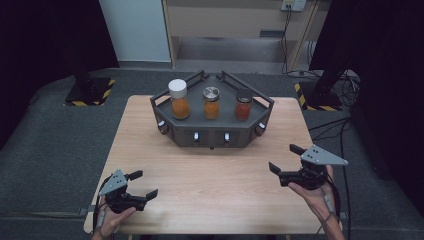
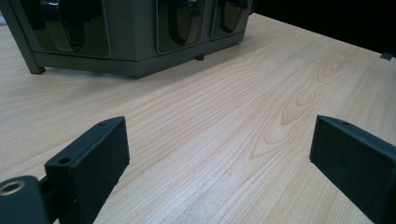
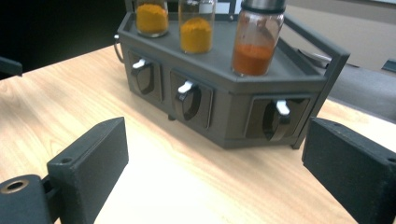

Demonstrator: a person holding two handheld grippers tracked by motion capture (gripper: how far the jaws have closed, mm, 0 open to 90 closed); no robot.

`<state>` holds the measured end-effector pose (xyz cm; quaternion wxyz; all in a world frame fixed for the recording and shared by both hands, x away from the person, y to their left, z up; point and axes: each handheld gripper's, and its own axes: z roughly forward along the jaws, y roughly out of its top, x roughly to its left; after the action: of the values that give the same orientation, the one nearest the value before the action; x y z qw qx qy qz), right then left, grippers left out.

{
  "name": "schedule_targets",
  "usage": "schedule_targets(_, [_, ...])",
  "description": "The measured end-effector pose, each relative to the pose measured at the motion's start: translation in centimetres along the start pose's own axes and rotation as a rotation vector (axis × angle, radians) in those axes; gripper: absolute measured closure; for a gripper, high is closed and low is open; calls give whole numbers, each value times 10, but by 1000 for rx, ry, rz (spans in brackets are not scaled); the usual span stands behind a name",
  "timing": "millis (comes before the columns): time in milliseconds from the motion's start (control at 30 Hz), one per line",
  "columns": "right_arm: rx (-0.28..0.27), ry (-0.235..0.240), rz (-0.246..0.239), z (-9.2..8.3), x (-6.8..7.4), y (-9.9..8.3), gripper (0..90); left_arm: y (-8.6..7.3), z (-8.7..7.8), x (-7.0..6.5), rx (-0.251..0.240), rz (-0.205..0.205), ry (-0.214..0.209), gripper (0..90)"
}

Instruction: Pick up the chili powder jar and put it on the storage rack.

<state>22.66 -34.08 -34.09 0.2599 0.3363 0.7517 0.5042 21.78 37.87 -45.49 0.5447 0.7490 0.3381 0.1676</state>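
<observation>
A dark grey angled rack [image 1: 212, 136] stands at the far middle of the wooden table [image 1: 215, 190]. On top stand three jars: a white-lidded one with orange powder [image 1: 178, 99], a silver-lidded one [image 1: 211, 102] and a dark-lidded one with red powder [image 1: 243, 104]. Small white-tipped levers line the rack's front [image 3: 224, 116]. My left gripper [image 1: 144, 184] is open near the front left edge, with only bare wood between its jaws [image 2: 219, 140]. At the right, my right gripper [image 1: 285, 158] is open and faces the rack, empty [image 3: 215, 140]. The red jar [image 3: 254, 44] is nearest it.
Bare wood lies between both grippers and the rack [image 2: 130, 56]. Beyond the table are grey floor, a wooden cabinet [image 1: 235, 22], two hazard-striped stand bases [image 1: 90, 92] and cables [image 1: 335, 125] on the right.
</observation>
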Motion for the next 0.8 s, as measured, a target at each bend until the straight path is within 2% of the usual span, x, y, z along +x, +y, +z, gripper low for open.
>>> schedule_targets(333, [12,-15,31,-7,7,-35,68,-1,-1,-1,-1,5,-3,40])
schedule_targets(500, [17,-13,49,-6,8,-45,67,-1,-2,-1,-3,7,2,39])
schedule_targets(633, [14,-10,58,-4,9,-52,67,-3,-4,1,-16,-12,10,38])
schedule_targets(800, [20,-25,49,0,12,-60,68,-2,-3,0,-13,-3,9,38])
